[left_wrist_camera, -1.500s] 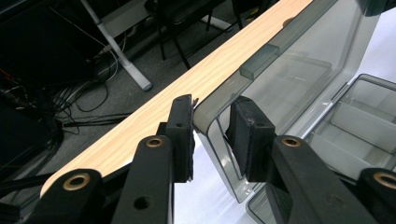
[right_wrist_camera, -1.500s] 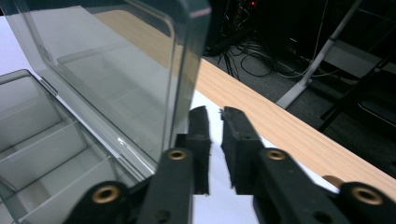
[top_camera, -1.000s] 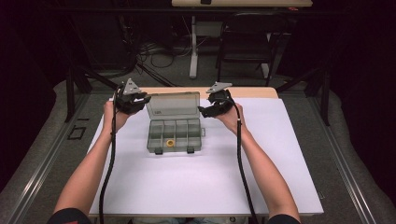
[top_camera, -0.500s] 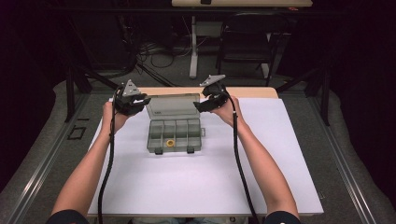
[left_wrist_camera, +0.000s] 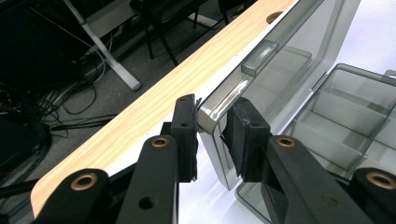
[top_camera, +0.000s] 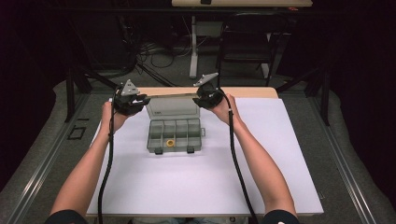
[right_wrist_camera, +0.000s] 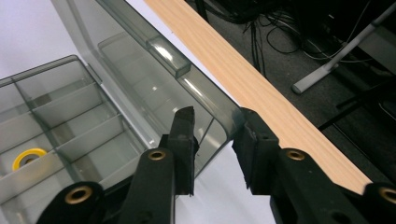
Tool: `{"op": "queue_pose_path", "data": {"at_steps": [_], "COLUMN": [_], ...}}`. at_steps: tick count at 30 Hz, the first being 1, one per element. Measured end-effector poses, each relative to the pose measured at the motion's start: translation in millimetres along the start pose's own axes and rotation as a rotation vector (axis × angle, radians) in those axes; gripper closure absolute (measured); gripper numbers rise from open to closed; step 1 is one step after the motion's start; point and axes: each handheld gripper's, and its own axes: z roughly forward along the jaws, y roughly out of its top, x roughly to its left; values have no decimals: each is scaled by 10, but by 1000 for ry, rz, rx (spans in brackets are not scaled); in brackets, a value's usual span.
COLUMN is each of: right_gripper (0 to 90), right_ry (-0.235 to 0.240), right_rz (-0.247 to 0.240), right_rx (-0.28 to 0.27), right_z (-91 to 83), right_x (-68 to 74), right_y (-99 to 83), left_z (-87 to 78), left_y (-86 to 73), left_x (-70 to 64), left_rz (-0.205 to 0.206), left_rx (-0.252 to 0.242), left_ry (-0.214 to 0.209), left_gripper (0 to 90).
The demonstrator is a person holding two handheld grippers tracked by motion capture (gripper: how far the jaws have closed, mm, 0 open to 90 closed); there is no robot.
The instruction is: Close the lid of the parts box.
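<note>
Compartment box [top_camera: 174, 135] with hinged lid [top_camera: 172, 107], near the far edge of the white tabletop [top_camera: 280, 154], about midway between its left and right edges. The lid stands raised, roughly upright, its free rim uppermost and its hinge along the box's far side.

Left gripper [top_camera: 140, 99]: jaws spread and straddling the lid's upper left corner [left_wrist_camera: 212, 114]; the left gripper view shows a gap at each pad, so the corner lies between them without a firm pinch. Right gripper [top_camera: 200, 96]: jaws likewise parted around the upper right corner [right_wrist_camera: 224, 119], one inside the lid, one outside; whether either pad touches cannot be told.

A yellow ring [top_camera: 170, 143] lies in a near compartment; the other compartments appear empty.

Progress, as judged: the box is unlatched and the lid raised, so opening looks largely done. What remains is probably to ease the lid fully back, or to let go of both corners and withdraw. The lid may swing if freed unevenly.
</note>
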Motion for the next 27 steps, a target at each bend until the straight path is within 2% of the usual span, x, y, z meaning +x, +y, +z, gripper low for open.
{"op": "queue_pose_path", "data": {"at_steps": [8,14,18,19,27], "right_gripper": [737,758,765,767,767], "right_ry": [7,4,-3,-3,-18], "right_rz": [-31,-49,-73,-72,-80], "right_rx": [5,6,13,7,-3], "right_z": [-65,-120,-150,-152,-175], "right_x": [55,125,167,176,230], "right_y": [-32,-69,-87,-95,-135], "left_z": [-48,-92,-114,-117,-148], "left_y": [0,-12,-30,-41,-89], "left_x": [-19,-56,-79,-83,-119], "left_rz": [2,24,31,21,25], "left_rx": [21,36,33,28,10], "left_ry": [-27,-35,-39,-44,-54], "left_gripper": [734,731,729,728,720]}}
